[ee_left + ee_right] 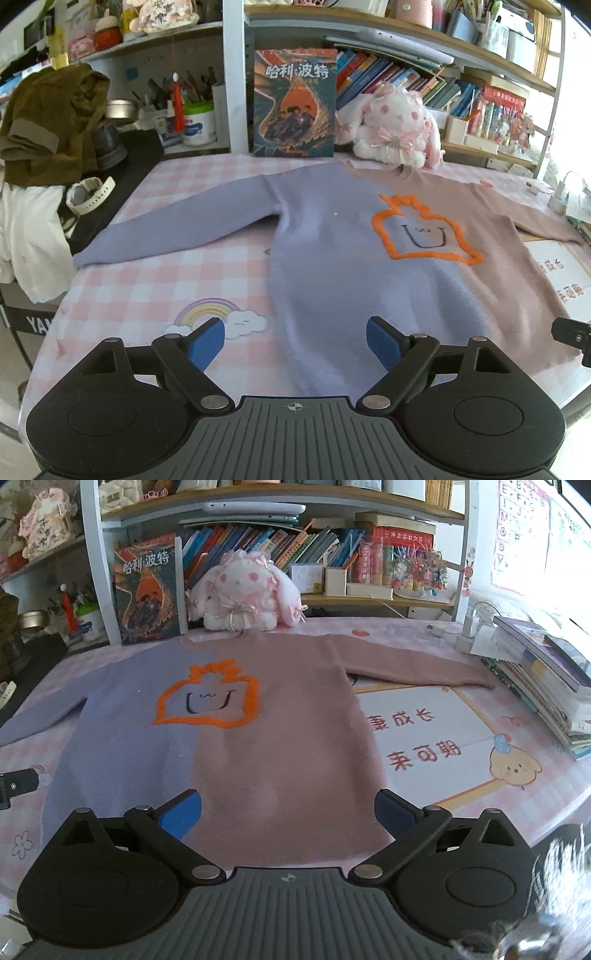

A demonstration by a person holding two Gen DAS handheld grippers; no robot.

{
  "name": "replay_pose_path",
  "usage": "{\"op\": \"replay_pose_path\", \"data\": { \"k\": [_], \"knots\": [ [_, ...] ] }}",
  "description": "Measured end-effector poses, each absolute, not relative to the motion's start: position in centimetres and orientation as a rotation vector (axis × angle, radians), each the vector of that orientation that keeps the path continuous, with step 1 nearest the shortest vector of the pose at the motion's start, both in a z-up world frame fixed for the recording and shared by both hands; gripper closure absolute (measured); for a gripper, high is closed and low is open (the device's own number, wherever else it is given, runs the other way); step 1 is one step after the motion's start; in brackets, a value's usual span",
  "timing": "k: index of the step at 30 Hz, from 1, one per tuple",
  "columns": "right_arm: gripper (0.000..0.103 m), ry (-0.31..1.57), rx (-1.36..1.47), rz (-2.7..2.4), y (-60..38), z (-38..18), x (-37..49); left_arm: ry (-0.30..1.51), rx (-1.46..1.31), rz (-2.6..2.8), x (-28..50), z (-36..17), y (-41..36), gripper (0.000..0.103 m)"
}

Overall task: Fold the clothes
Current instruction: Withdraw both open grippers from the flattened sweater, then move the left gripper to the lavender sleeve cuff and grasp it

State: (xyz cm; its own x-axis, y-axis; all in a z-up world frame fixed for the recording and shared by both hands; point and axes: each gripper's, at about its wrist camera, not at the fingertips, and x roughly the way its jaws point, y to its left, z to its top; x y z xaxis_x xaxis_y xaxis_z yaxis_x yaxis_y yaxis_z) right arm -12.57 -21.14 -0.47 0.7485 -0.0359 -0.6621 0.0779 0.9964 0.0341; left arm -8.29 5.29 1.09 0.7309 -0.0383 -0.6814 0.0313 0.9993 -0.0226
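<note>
A two-tone sweater (332, 258) (258, 720) lies flat on the table, lavender on its left half and dusty pink on its right, with an orange outlined motif (424, 232) (208, 698) on the chest. Both sleeves are spread outward. My left gripper (295, 343) hovers open over the lavender hem, nothing between its blue pads. Over the pink hem, my right gripper (288, 818) stands open too. The tip of the other gripper shows at the edge of each view.
The pink checked tablecloth (147, 295) covers the table. A book (295, 107) and a plush rabbit (391, 129) stand at the back by the shelves. A pile of clothes (48, 122) and a watch (88, 195) lie left. Stacked books (546, 679) sit right.
</note>
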Motion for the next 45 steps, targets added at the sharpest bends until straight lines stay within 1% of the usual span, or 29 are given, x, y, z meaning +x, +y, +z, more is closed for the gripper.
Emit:
{"op": "replay_pose_path", "data": {
  "k": [10, 18, 24, 28, 31, 36, 38, 43, 45],
  "knots": [
    [0.002, 0.731, 0.058, -0.129, -15.7, -0.5, -12.9, 0.767, -0.032, -0.061, -6.9, 0.2, 11.1, 0.017],
    [0.002, 0.74, 0.044, -0.153, -12.9, -0.4, -12.9, 0.758, -0.054, 0.068, -5.0, -1.4, 16.8, 0.017],
    [0.002, 0.764, 0.027, -0.144, -11.7, -0.8, -11.8, 0.72, -0.118, 0.211, -3.6, -2.6, 21.5, 0.018],
    [0.002, 0.762, 0.008, -0.141, -11.4, -0.7, -11.3, 0.688, -0.24, 0.28, -1.9, -3.1, 24.6, 0.019],
    [0.002, 0.761, 0.001, -0.152, -11.6, -0.6, -11.0, 0.678, -0.354, 0.311, -0.6, -3.7, 26.7, 0.028],
    [0.002, 0.759, -0.011, -0.17, -11.9, -0.5, -10.6, 0.681, -0.522, 0.339, 1.5, -5.1, 28.7, 0.054],
    [0.002, 0.762, -0.011, -0.182, -12.1, -0.5, -10.4, 0.666, -0.572, 0.357, 2.0, -5.4, 29.2, 0.059],
    [0.002, 0.765, -0.013, -0.207, -12.5, -0.5, -10.3, 0.629, -0.709, 0.389, 2.8, -5.7, 30.4, 0.061],
    [0.002, 0.765, -0.015, -0.213, -12.5, -0.5, -10.2, 0.622, -0.747, 0.408, 2.9, -5.8, 30.6, 0.066]
  ]
}}
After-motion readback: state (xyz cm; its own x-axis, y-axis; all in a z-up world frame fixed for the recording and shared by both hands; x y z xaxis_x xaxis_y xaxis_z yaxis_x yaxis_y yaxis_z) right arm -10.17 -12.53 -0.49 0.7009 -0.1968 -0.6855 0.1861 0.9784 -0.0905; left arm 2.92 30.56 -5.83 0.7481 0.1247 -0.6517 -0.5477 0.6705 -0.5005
